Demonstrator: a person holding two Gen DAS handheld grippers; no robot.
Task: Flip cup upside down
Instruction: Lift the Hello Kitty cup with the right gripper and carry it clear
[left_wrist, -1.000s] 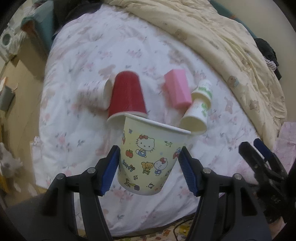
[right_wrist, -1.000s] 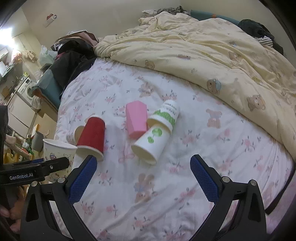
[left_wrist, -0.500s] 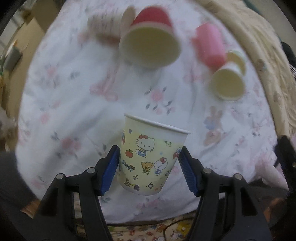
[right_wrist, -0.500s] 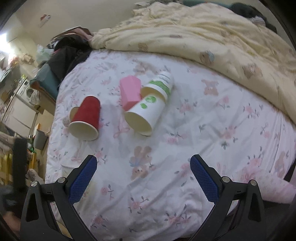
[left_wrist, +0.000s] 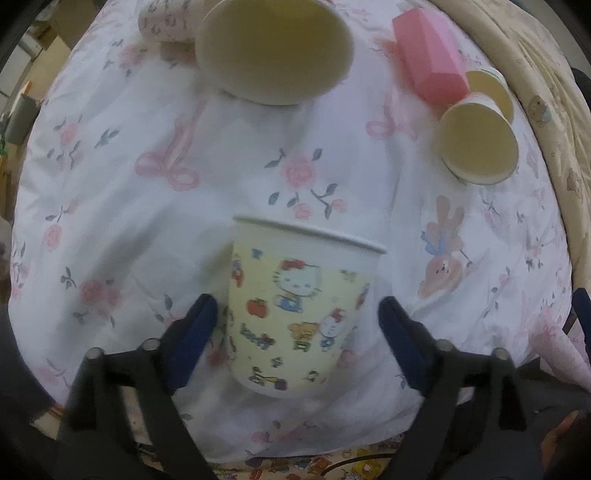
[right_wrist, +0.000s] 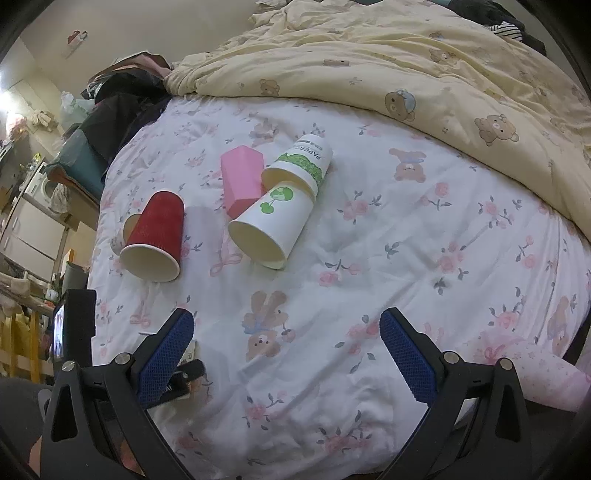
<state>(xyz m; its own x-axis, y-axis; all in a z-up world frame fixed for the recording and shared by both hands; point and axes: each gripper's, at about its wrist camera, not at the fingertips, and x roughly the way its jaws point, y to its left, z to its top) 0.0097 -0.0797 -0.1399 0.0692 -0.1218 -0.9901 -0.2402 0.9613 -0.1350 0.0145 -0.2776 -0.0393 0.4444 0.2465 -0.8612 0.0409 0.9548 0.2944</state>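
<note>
A Hello Kitty paper cup (left_wrist: 295, 314) sits between the blue fingers of my left gripper (left_wrist: 295, 332), rim pointing away from the camera toward the bed. The fingers stand wider than the cup, with a gap showing on each side, so the gripper is open. My right gripper (right_wrist: 284, 354) is open and empty, above the floral bed sheet (right_wrist: 388, 258). The Hello Kitty cup cannot be seen in the right wrist view.
On the sheet lie a red cup (right_wrist: 155, 236) on its side, a pink cup (right_wrist: 242, 181), and two white-green paper cups (right_wrist: 273, 225) (right_wrist: 303, 162). A yellow bear quilt (right_wrist: 406, 66) covers the far side. A floral cup (left_wrist: 166, 22) lies behind the red one.
My left gripper tilted down toward the bed and its fingers spread apart off the Hello Kitty cup. The right gripper shifted slightly.
</note>
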